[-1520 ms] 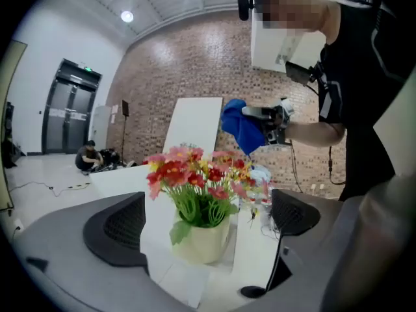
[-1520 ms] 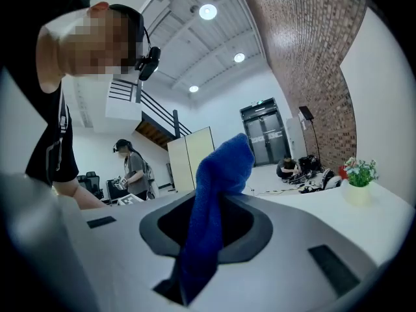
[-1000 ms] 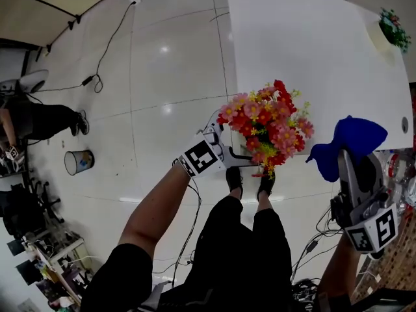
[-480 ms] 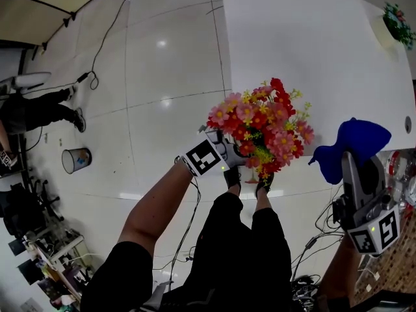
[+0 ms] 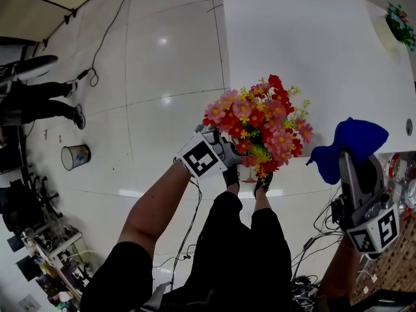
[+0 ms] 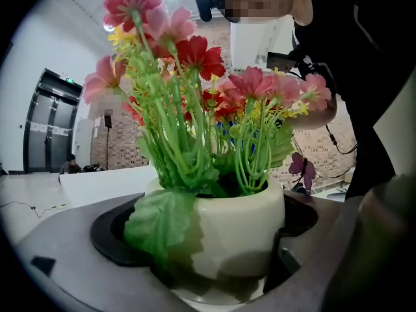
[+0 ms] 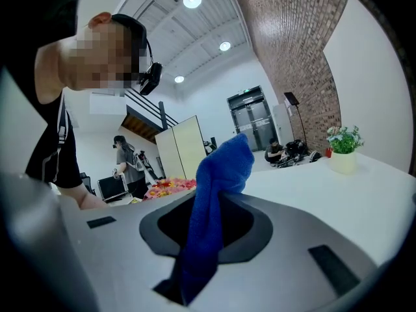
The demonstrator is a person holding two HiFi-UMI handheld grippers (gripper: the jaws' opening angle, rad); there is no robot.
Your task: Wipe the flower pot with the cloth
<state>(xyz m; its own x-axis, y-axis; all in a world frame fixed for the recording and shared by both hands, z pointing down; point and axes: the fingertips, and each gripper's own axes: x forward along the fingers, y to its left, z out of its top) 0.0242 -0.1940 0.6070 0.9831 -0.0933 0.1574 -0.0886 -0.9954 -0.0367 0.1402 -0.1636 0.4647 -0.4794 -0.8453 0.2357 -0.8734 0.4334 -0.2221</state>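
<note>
Drifting a touch leftward since a second ago, the left gripper [image 5: 224,153] was clamped on the one cream glazed flower pot [image 6: 242,229], held in the air off the near corner of the white table [image 5: 312,51], its red and pink artificial flowers [image 5: 260,125] hiding the pot from above. Well apart to the right, the right gripper [image 5: 351,168] pinched the single blue cloth [image 5: 350,142] upright, open air between cloth and blooms. Two potted plants in all, the second small green plant [image 5: 394,26] at the table's far edge beyond bare tabletop, and one waste bin [image 5: 76,156] out on the glossy tiled floor [image 5: 162,109].
</note>
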